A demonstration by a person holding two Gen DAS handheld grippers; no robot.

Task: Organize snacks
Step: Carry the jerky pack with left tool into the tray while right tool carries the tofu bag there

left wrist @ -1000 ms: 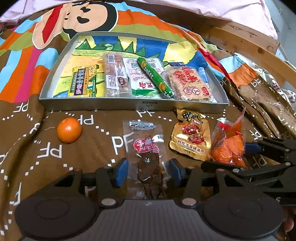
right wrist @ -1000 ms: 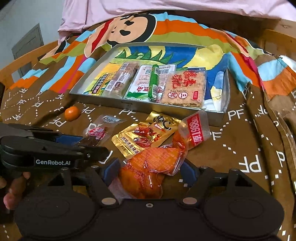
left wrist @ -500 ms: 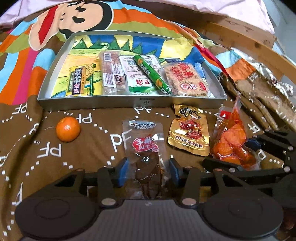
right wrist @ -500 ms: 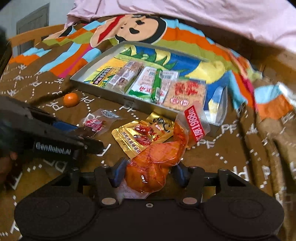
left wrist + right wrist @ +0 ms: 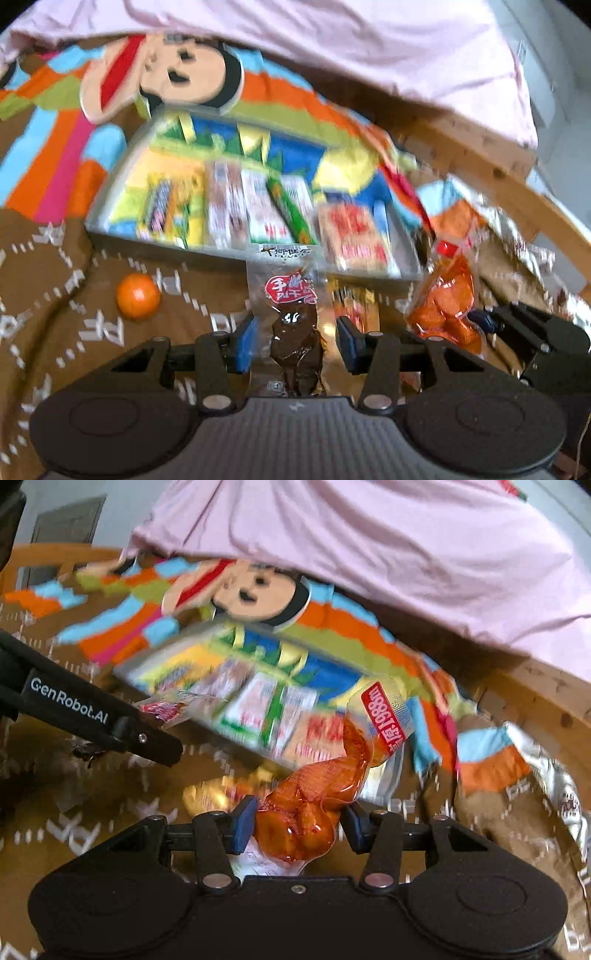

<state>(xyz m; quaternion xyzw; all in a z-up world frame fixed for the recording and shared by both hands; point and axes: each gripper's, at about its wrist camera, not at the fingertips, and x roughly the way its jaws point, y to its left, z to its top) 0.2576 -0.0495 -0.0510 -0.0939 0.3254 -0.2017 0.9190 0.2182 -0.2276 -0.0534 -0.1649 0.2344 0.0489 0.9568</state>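
While "GenRobot.AI" marks the left gripper (image 5: 162,746), clenching a brown-snack pouch (image 5: 293,332), right gripper (image 5: 295,825) squeezing tighter on orange pouch (image 5: 314,812).

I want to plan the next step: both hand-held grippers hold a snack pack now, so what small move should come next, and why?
Probably carry both forward over the metal tray. The left hand-held gripper holds the dark snack pack, the right hand-held gripper the orange pack; both packs look lifted.
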